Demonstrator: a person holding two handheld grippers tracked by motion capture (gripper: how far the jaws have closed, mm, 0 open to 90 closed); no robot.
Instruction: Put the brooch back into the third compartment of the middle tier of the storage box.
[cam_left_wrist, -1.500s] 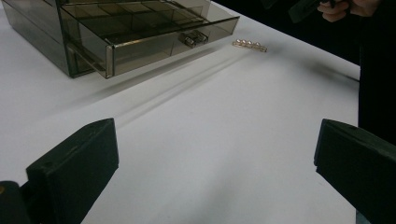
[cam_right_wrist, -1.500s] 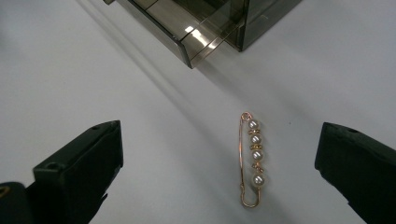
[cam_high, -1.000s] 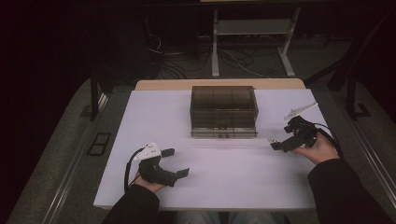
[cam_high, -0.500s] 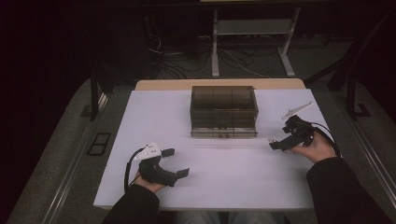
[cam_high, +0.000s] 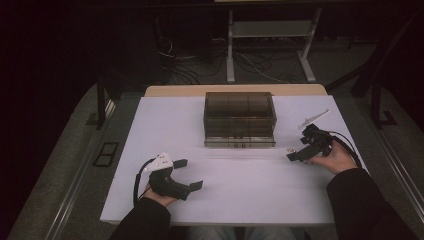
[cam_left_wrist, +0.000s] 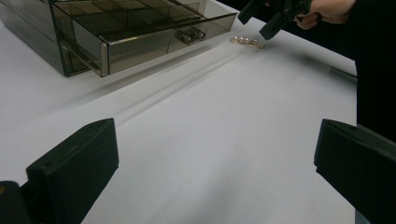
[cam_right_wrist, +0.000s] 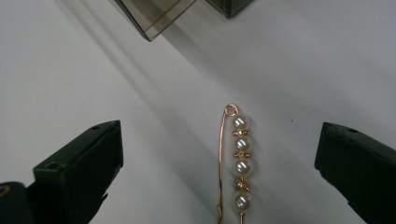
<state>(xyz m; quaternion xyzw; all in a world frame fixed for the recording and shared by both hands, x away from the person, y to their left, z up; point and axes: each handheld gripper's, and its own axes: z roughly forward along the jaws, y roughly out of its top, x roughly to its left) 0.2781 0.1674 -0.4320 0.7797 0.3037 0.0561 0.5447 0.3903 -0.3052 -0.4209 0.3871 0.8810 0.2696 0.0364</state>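
- I'm over the pearl pin (cam_right_wrist: 237, 165) with my right hand-held gripper (cam_high: 299, 151), jaws spread wide to either side of it, nothing pinched yet.
- The pin lies flat on the white tabletop (cam_high: 250, 200), just off the front right corner of the smoked drawer box (cam_high: 240, 119), apart from it.
- The bottom drawer (cam_left_wrist: 140, 35) of that box stands pulled out, so I judge the opening is done; the pick-up and the drop into a compartment are what's left.
- My left hand-held gripper (cam_high: 192, 175) rests low on the tabletop, well in front of the box's left corner, jaws apart and empty.
- The right gripper view gives me the detail: four pearls in a row on a gold wire with a small loop at the far end, lying lengthwise between my jaws.
- The high view reduces the pin (cam_high: 290, 149) to a speck by the jaw tips, but it shows the layout: box at the middle back, one hand each side.
- The left gripper view adds the drawer's dividers, its small front clasp, and the pin (cam_left_wrist: 247, 42) under the right hand-held gripper (cam_left_wrist: 261, 16).
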